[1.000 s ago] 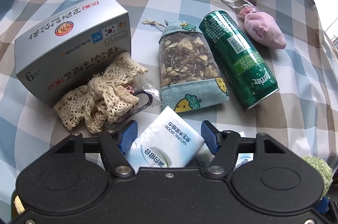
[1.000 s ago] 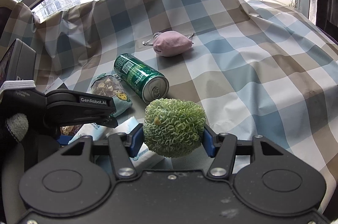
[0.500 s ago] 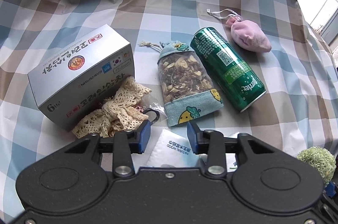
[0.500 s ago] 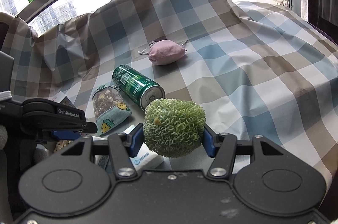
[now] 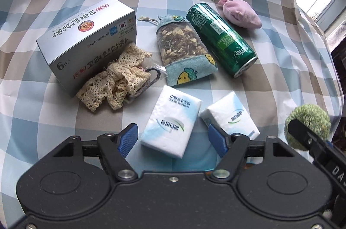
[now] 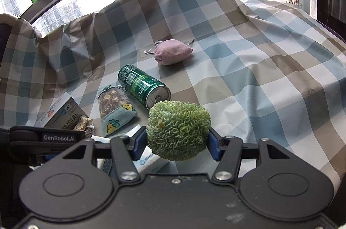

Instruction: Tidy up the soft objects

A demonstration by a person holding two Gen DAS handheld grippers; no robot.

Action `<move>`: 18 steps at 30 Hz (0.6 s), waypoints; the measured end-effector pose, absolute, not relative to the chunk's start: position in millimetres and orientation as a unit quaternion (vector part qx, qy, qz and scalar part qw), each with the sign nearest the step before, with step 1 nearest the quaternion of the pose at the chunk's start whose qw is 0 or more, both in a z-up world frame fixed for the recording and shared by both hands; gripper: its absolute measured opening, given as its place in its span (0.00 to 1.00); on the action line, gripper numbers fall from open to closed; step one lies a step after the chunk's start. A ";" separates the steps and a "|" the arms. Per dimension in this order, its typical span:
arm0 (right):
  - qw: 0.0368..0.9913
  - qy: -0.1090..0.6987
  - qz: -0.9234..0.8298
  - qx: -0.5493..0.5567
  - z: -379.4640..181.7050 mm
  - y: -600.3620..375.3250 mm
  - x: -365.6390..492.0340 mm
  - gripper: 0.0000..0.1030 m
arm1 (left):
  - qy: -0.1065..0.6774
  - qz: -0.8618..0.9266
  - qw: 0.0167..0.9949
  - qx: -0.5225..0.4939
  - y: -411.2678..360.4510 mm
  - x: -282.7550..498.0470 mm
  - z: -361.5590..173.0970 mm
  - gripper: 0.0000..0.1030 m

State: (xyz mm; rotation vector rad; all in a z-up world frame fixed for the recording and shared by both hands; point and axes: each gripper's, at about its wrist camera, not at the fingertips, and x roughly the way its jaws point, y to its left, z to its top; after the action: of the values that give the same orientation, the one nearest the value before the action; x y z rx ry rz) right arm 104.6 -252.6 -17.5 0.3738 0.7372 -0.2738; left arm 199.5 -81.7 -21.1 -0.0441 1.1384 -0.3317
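My left gripper (image 5: pixel 173 138) hangs over the checked cloth with its jaws opening. A white tissue pack (image 5: pixel 173 120) lies flat on the cloth between and just ahead of its blue pads (image 5: pixel 128 139), which do not touch it. A second tissue pack (image 5: pixel 231 118) lies beside it on the right. My right gripper (image 6: pixel 176 140) is shut on a green curly ball (image 6: pixel 178 129), held above the cloth. That ball (image 5: pixel 309 120) also shows at the right edge of the left wrist view. Further off lie a cream lace piece (image 5: pixel 116 82), a herb sachet (image 5: pixel 186 49) and a pink pouch (image 5: pixel 240 15).
A grey carton (image 5: pixel 86 34) stands at the left with the lace against it. A green can (image 5: pixel 220 38) lies on its side between the sachet and the pouch. The checked cloth (image 6: pixel 270 82) runs bare to the right and rises at the back toward a window.
The left gripper's fingers narrowed over the tissue pack, then spread wide and drew back and up. The pack now lies free on the cloth. The right gripper still holds the green ball.
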 end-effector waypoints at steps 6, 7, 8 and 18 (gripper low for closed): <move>0.905 0.360 -0.129 0.185 -20.0 -252.3 107.7 0.55 | 0.528 -0.141 0.835 0.055 -89.8 198.3 -30.8 0.65; 0.905 0.361 -0.127 0.186 -20.5 -251.5 108.0 0.55 | 0.531 -0.138 0.834 0.060 -90.1 200.4 -34.5 0.68; 0.905 0.361 -0.125 0.187 -20.5 -251.2 109.0 0.55 | 0.533 -0.138 0.832 0.062 -89.5 202.3 -37.2 0.72; 0.904 0.366 -0.115 0.189 -23.1 -248.0 111.5 0.56 | 0.510 -0.125 0.846 0.092 -78.6 195.6 -26.5 0.66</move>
State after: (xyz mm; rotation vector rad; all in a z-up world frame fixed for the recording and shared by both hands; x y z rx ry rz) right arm 111.5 -248.0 -23.1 0.3907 0.7554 -0.2373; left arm 195.6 -78.6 -26.5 0.1937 1.0769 -0.2638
